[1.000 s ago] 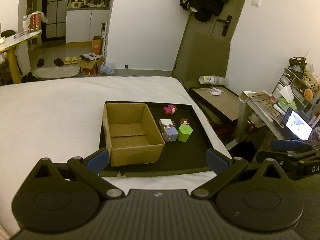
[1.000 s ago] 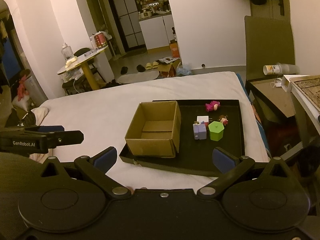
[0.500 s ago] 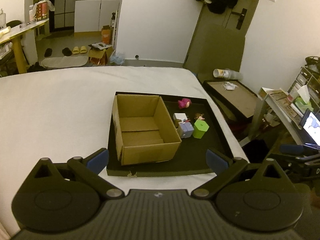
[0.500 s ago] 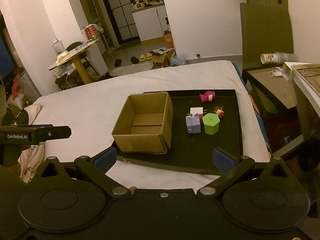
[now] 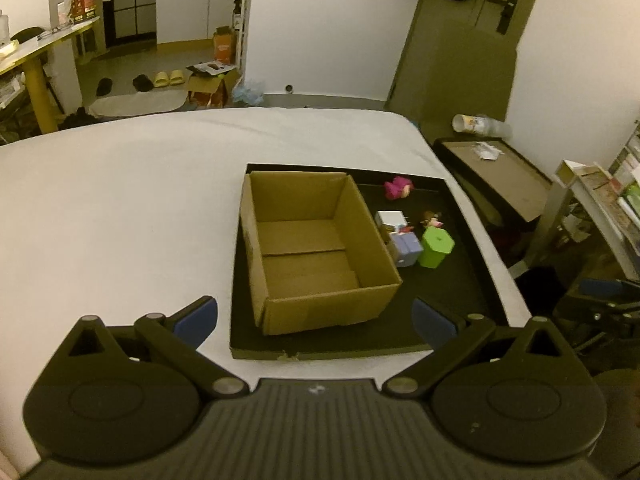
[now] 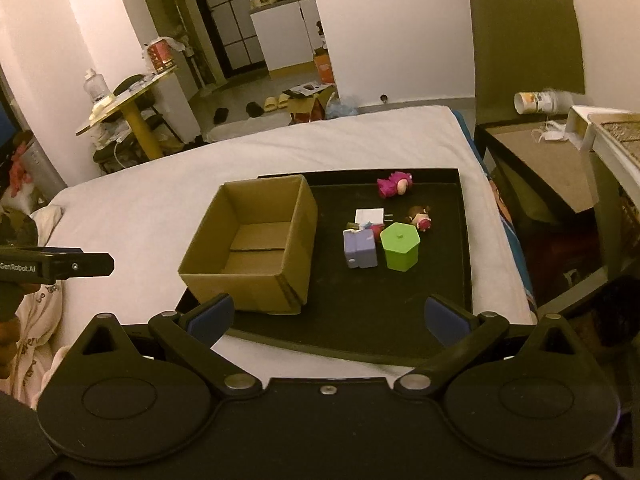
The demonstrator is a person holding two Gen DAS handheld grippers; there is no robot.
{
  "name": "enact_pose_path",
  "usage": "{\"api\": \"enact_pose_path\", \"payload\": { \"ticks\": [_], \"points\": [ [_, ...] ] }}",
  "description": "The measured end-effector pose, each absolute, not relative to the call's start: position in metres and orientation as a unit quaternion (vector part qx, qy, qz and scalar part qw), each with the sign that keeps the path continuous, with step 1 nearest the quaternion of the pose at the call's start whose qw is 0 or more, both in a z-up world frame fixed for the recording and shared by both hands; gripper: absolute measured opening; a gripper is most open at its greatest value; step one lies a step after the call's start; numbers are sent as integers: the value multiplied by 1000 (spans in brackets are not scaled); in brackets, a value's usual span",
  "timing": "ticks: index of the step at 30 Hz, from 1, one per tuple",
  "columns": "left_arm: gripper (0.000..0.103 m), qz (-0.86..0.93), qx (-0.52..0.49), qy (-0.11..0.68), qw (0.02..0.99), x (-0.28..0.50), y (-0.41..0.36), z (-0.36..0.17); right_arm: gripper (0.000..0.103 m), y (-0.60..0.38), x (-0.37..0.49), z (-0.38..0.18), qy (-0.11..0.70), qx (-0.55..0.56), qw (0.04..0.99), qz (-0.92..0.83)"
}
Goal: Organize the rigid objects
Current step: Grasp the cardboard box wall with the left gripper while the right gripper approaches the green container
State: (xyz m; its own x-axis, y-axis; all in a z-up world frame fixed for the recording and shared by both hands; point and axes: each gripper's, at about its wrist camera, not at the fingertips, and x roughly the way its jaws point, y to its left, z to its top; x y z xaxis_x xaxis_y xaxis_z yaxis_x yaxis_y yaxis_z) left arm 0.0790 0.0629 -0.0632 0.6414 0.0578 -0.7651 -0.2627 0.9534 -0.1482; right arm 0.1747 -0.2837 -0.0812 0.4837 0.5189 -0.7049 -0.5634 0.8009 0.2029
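The left hand-held gripper point(image 5: 315, 318) hangs above the near edge of a black tray point(image 5: 448, 304) with its blue-padded fingers point(image 5: 196, 316) spread wide and nothing between them. The right hand-held gripper point(image 6: 327, 314) is also spread wide and empty, positioned over the same near edge.

The tray lies on a bed covered with a white sheet point(image 5: 120, 200). An open cardboard box point(image 5: 316, 256) stands upright on the left part of the tray; its interior is empty.

To the right of the box, on the tray floor:
- a green hexagonal container point(image 6: 400, 246);
- a lavender block point(image 6: 360, 249), just beside the green container;
- a white cube point(image 6: 369, 216) behind the lavender block;
- a small figurine point(image 6: 420, 217) behind the green container;
- a pink toy point(image 6: 394, 184) near the far rim, apart from the others.
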Motion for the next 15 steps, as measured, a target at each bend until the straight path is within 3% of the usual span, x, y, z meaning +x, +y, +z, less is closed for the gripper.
{"api": "enact_pose_path", "payload": {
  "ticks": [15],
  "points": [
    [101, 116, -141, 435, 882, 116, 78, -93, 97, -285, 216, -107, 414, -32, 860, 297]
  ]
}}
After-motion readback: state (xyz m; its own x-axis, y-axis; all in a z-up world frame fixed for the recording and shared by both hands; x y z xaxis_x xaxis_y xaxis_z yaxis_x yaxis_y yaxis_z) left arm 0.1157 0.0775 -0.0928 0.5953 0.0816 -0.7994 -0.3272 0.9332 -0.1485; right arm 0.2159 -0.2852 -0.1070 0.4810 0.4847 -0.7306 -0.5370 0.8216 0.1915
